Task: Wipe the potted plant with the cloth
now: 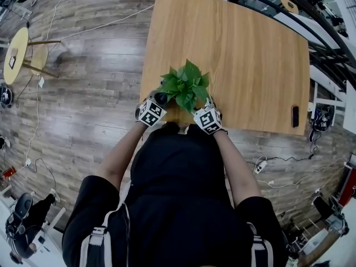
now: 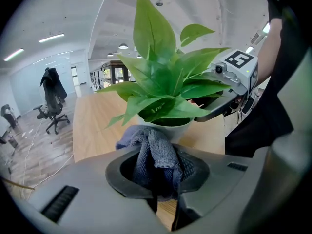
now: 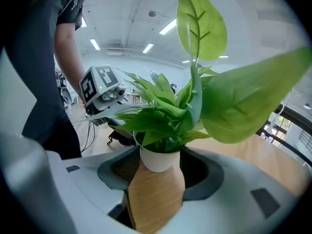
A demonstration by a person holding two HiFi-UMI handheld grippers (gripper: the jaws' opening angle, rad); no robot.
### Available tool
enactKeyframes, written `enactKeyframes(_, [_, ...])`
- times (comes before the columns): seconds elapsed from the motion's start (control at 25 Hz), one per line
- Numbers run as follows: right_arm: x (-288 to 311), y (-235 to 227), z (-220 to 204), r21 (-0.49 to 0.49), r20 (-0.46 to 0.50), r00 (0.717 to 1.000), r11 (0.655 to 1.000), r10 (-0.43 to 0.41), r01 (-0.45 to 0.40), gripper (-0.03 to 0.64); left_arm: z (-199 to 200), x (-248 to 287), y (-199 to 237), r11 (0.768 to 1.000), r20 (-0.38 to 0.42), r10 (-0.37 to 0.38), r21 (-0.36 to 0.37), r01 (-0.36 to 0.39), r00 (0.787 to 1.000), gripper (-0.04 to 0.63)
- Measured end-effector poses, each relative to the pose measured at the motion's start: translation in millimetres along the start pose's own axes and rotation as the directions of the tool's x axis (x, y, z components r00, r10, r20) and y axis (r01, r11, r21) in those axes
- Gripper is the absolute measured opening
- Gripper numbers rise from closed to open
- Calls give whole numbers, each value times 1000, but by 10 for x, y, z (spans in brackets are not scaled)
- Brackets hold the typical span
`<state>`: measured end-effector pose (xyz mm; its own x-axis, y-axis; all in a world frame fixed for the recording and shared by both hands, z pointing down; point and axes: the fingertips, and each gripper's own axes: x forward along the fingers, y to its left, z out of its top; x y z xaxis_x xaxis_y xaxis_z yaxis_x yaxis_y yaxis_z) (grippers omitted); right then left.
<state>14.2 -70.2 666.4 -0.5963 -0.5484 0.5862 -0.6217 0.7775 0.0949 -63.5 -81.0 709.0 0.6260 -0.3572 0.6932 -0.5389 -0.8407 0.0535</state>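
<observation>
A green potted plant point(image 1: 185, 85) in a white pot point(image 3: 157, 159) stands at the near edge of the wooden table point(image 1: 250, 54). My left gripper point(image 1: 159, 100) is on its left, shut on a bunched blue-grey cloth point(image 2: 153, 150). The cloth rests against the pot's rim point(image 2: 168, 129), under the lowest leaves. On the other side, my right gripper point(image 1: 203, 103) reaches in with the pot between its jaw tips point(image 3: 158, 167); both pads appear to touch it. Leaves hide the pot in the head view.
A dark phone-like object point(image 1: 295, 116) lies at the table's near right edge. A round yellow side table point(image 1: 15, 53) stands on the wood floor at far left, among cables. An office chair point(image 2: 52, 112) stands beyond the table.
</observation>
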Motion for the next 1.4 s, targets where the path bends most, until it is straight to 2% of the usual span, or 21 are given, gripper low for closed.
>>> enactKeyframes(0.24, [1,-20,-4,25,3,1000,999,-25,24,242,-31,-22,-211,998,2,-53,34,53,999,114])
enactKeyframes(0.4, [34,-39,26,22,1,1000,999,-26,26,242,-35,-54,-277,997,19,-69,27,68,997,114])
enactKeyframes(0.6, [10,39,28,20,-5,1000,1000,-15,15,242,-47,-40,-241,999,29,-52,-3,52,998,114])
enactKeyframes(0.84, [-76,281,11,15,3,999,999,46,-46,242,-69,-46,-16,999,30,-13,-51,15,999,114])
enactKeyframes(1.04, [-70,-20,-95,39,-27,998,997,-65,66,242,-25,-48,93,999,35,-11,-48,12,999,114])
enactKeyframes(1.24, [51,-35,8,8,-9,1000,1000,-9,9,242,52,-18,102,1000,44,-19,-24,20,999,114])
enactKeyframes(1.4, [58,-29,15,13,-11,1000,1000,-11,12,242,30,-23,55,1000,29,-30,-9,30,999,114])
